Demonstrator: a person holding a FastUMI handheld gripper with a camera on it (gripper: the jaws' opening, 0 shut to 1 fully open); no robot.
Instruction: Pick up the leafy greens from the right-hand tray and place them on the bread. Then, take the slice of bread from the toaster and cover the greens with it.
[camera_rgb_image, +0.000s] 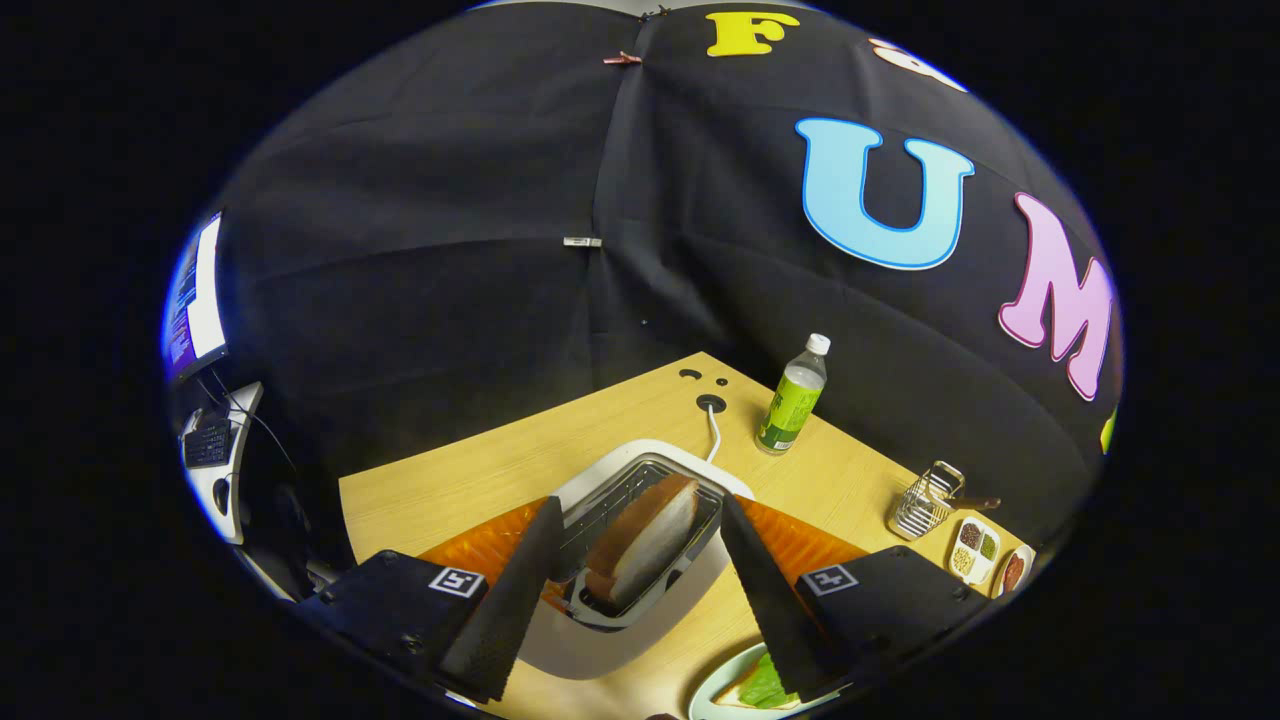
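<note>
- Since the hand-held gripper (640, 530) sits closest, that first: its fingers are spread wide apart, gripping nothing, one on each side of the toaster (640, 560).
- Just beside the right finger, down at the near side, there's a pale plate (712, 688) with the leafy greens (765, 685) lying on top of a slice of bread (733, 696). The finger covers part of it, so I can't see the whole stack.
- Between the fingers is the white toaster, with the other bread slice (645, 540) standing up out of its slot, brown crust on top. Neither finger touches it as far as I can tell.
- Under and behind the toaster, an orange mat (800, 540) shows on both sides of it, lying on the wooden tabletop (480, 480).
- A white cable (715, 432) runs from the back of the toaster to a round hole in the tabletop.
- Off to the right, past the right finger: a small wire rack (925, 500), and near it a white tray (975, 548) with little compartments holding what look like seeds or spices. Too small to say more.
- Farther back, a green-labelled bottle (795, 395) with a white cap stands upright near the tabletop's far corner, well apart from the toaster.
- Way off to the left, beyond the tabletop, a lit screen (195, 300) and some white gear below it.
</note>
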